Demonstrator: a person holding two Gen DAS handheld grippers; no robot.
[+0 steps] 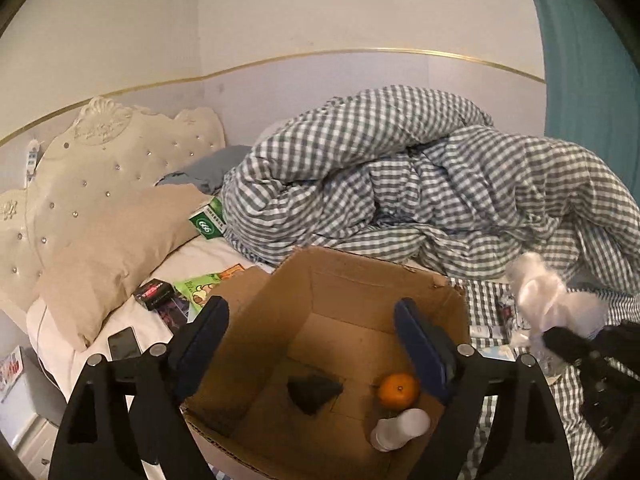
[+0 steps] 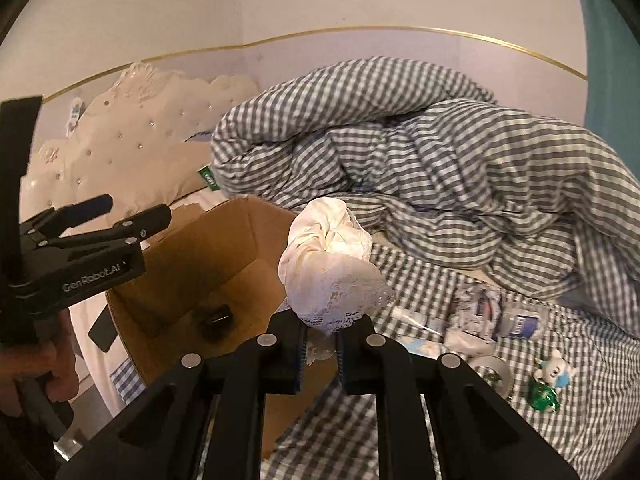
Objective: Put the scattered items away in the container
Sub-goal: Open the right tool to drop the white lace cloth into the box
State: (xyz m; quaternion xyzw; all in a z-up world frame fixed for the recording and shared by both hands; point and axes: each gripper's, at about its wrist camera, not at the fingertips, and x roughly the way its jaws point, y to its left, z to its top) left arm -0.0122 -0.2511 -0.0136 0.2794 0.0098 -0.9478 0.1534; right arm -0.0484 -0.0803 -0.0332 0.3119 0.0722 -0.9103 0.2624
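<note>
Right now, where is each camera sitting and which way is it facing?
Left wrist: on the left gripper, tilted down into the cardboard box holding an orange and a white bottle; its own open fingers show.
Right wrist: on the right gripper, looking down over the bed toward the checked duvet; its fingers are shut on a white lace cloth, and the person's hand shows.
Shared: box, duvet, cloth, headboard, and each sees the other gripper.

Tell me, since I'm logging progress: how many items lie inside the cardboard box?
3 in the cardboard box: a dark object mid-floor, an orange to its right, a white bottle nearer the camera. The gripper fingers may hide more.
</note>
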